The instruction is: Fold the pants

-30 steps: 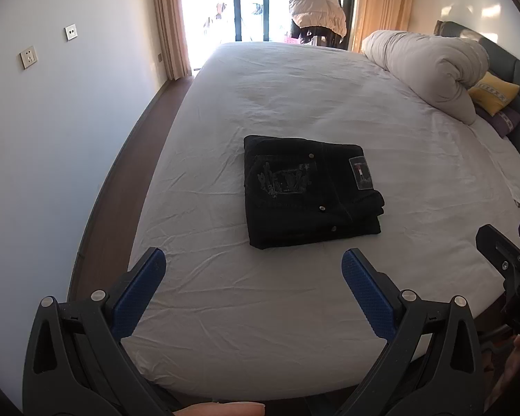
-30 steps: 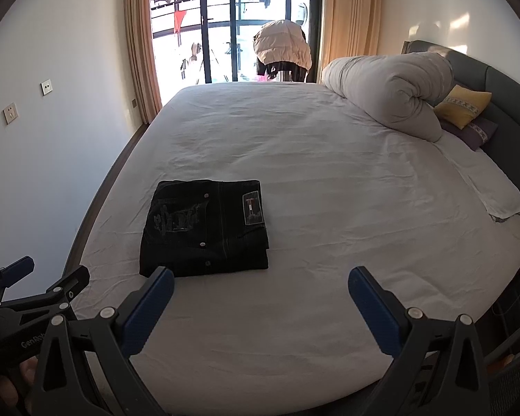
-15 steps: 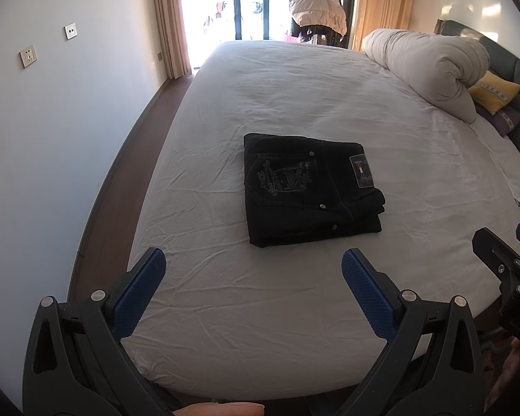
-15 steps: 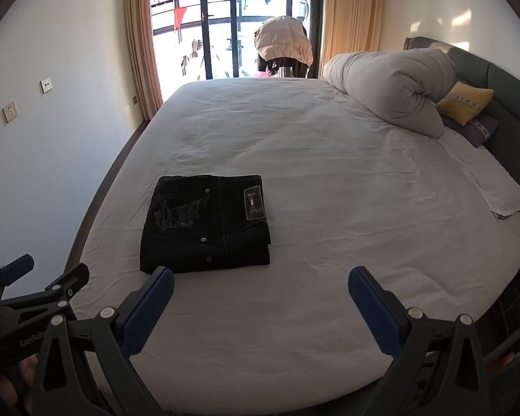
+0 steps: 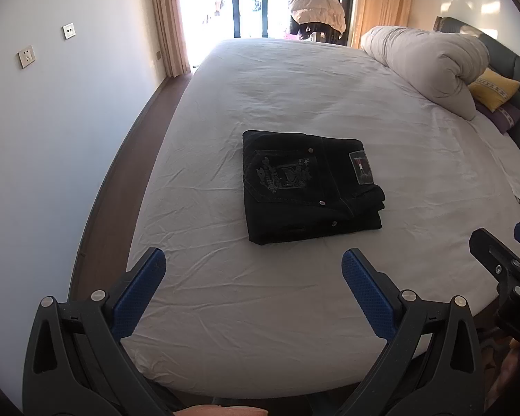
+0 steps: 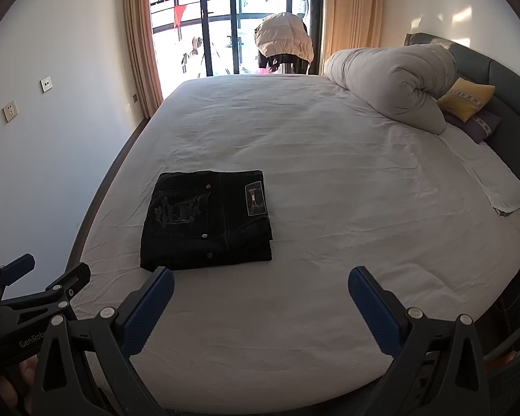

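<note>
Bright bedroom, white-sheeted bed filling most of both views, lightly creased. Centre of the left wrist frame: black pants, folded into a neat rectangle, flat on the sheet, embroidered pocket and a small patch label facing up; left of centre in the right wrist frame. Upper right: rolled grey duvet, with a yellow cushion and a purple one just beside it against the dark headboard. Top centre: glass balcony door between orange curtains, puffy beige jacket draped over something dark in front of it. Upper left: wall sockets on a pale wall. Lower edge of the left wrist frame: left gripper, blue pads spread wide, gripping nothing, short of the pants. Lower edge of the right wrist frame: right gripper, likewise spread and empty, its left pad near the pants' nearest edge in the picture.
</note>
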Motion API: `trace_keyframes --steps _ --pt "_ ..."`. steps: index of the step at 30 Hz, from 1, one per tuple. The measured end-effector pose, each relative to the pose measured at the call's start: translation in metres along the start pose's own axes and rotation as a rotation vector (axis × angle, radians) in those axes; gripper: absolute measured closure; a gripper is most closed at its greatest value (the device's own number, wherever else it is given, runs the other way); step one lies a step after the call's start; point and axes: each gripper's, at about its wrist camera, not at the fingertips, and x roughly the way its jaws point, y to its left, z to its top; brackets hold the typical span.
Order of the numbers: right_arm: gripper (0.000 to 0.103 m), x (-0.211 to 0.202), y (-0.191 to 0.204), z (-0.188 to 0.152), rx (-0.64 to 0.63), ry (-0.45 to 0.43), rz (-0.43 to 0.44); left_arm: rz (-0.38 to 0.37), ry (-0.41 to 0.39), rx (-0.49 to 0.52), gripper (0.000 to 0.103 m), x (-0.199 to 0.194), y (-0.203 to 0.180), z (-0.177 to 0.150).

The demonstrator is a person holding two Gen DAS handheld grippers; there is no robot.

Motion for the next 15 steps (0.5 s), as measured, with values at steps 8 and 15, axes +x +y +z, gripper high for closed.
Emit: trace_keyframes --steps 8,15 --pt "0.0 0.0021 0.0 -0.0013 0.002 0.004 0.003 0.006 -0.001 0.004 0.0 0.0 -0.0011 -0.0001" --pt "0.0 0.0045 0.0001 -0.0058 0.004 0.013 0.008 -0.004 -0.011 0.01 0.0 -0.0006 0.0006 -0.0009"
